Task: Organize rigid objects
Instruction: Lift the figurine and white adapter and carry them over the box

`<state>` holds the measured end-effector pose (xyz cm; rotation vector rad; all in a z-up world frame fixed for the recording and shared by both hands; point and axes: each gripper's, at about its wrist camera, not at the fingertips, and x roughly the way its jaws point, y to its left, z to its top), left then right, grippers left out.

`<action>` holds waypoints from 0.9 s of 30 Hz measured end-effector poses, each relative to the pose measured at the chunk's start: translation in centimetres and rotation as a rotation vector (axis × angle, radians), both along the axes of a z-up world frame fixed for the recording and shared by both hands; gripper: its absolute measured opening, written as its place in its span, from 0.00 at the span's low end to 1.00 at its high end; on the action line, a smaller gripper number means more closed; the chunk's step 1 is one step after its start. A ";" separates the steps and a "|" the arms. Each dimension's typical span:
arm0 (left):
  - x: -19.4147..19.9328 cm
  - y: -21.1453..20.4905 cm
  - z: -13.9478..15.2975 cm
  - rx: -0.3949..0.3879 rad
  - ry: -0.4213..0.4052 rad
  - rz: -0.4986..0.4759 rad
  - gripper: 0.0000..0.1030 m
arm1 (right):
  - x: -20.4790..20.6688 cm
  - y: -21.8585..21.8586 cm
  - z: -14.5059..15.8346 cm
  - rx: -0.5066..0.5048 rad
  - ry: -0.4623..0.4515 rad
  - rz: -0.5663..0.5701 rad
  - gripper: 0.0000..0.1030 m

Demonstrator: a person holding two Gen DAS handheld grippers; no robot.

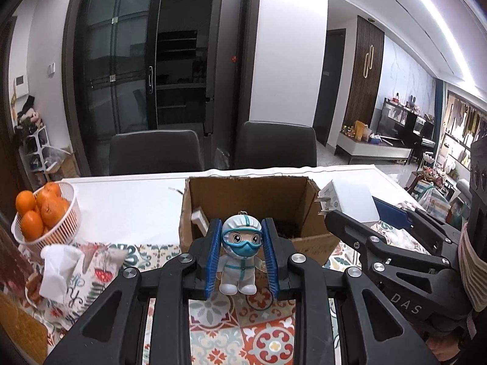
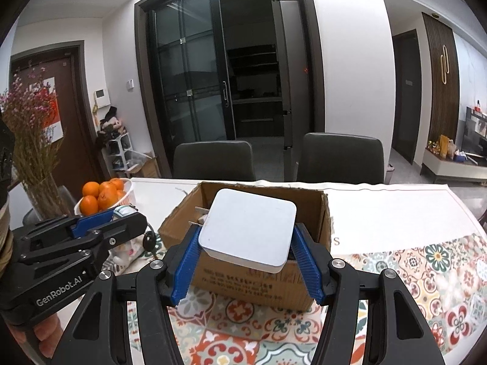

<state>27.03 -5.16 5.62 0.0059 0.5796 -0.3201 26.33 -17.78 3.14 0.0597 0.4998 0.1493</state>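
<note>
Left wrist view: I've got a toy in one gripper and a charger in the other, both in front of the box.

Far left, a white basket of oranges (image 1: 45, 213) sits on the table (image 1: 127, 200), a tissue pack (image 1: 59, 269) just before it. My left gripper (image 1: 242, 257) is clamped tight on a small figurine (image 1: 240, 252) in a white suit and blue goggles, upright, held above the patterned cloth (image 1: 243, 328). Behind it stands the open cardboard box (image 1: 307, 194). To the right, my right gripper (image 2: 246, 252) pinches a white square charger (image 2: 248, 228) by its sides, prongs pointing left, in front of the box.
</note>
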 end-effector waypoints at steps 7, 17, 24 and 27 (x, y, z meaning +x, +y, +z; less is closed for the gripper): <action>2.7 -0.9 1.3 0.001 0.009 -0.013 0.26 | 2.2 -0.9 0.9 0.010 0.012 -0.012 0.59; 6.8 -2.5 1.0 0.017 0.047 -0.025 0.26 | 5.4 -1.9 0.6 0.002 0.062 -0.021 0.59; 8.5 -2.6 -0.6 0.054 0.067 -0.028 0.26 | 7.6 -1.7 -0.7 -0.040 0.107 -0.020 0.59; 9.4 -2.7 -1.5 0.057 0.092 -0.030 0.26 | 8.5 -1.6 -1.3 -0.053 0.133 -0.018 0.59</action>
